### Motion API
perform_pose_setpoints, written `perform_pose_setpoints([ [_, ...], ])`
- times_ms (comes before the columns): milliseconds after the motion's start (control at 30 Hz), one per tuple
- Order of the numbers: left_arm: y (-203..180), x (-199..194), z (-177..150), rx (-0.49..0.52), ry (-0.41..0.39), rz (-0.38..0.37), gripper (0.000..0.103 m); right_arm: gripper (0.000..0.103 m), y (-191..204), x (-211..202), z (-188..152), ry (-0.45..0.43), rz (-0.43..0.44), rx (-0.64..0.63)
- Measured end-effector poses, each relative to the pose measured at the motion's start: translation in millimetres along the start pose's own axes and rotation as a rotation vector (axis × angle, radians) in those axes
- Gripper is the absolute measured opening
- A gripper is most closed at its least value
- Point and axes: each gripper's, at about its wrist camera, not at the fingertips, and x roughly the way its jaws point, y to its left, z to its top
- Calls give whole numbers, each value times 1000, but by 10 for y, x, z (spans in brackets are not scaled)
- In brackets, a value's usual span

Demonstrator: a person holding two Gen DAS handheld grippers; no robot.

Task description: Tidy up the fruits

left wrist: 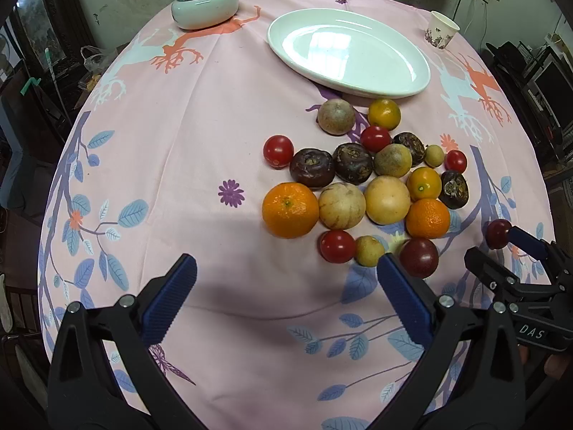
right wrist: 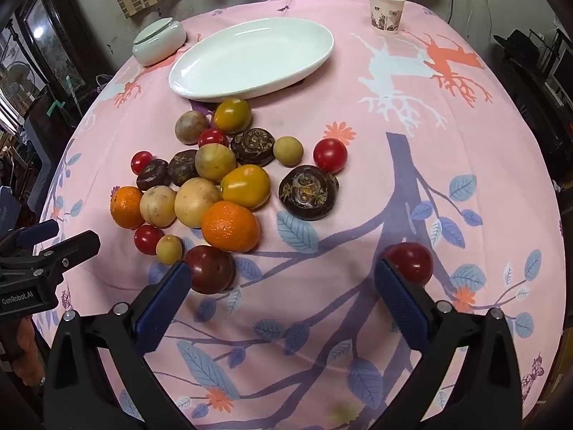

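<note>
Both claws, left claw [left wrist: 286, 279] and right claw [right wrist: 283, 286], hang wide open, holding nothing. Fruits [left wrist: 361, 179] lie heaped on the table, the empty plate [left wrist: 349, 52] at twelve o'clock beyond them. Sorting seems unstarted; next, grasp one fruit.

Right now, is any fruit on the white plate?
No, the white plate is bare; the fruits all lie on the tablecloth.

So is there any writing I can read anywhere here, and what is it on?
"DAS": on the black body of the right gripper, seen from the left wrist.
"GenRobot.AI": on the black body of the left gripper, seen from the right wrist.
Paper cup: a printed pattern, no readable words.
</note>
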Motion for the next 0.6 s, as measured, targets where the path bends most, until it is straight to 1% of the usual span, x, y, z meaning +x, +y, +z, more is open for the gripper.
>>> perform_pose_setpoints([
  [600,6,18,8,-5,2,-3,101,102,5,41,-2,13,2,4],
])
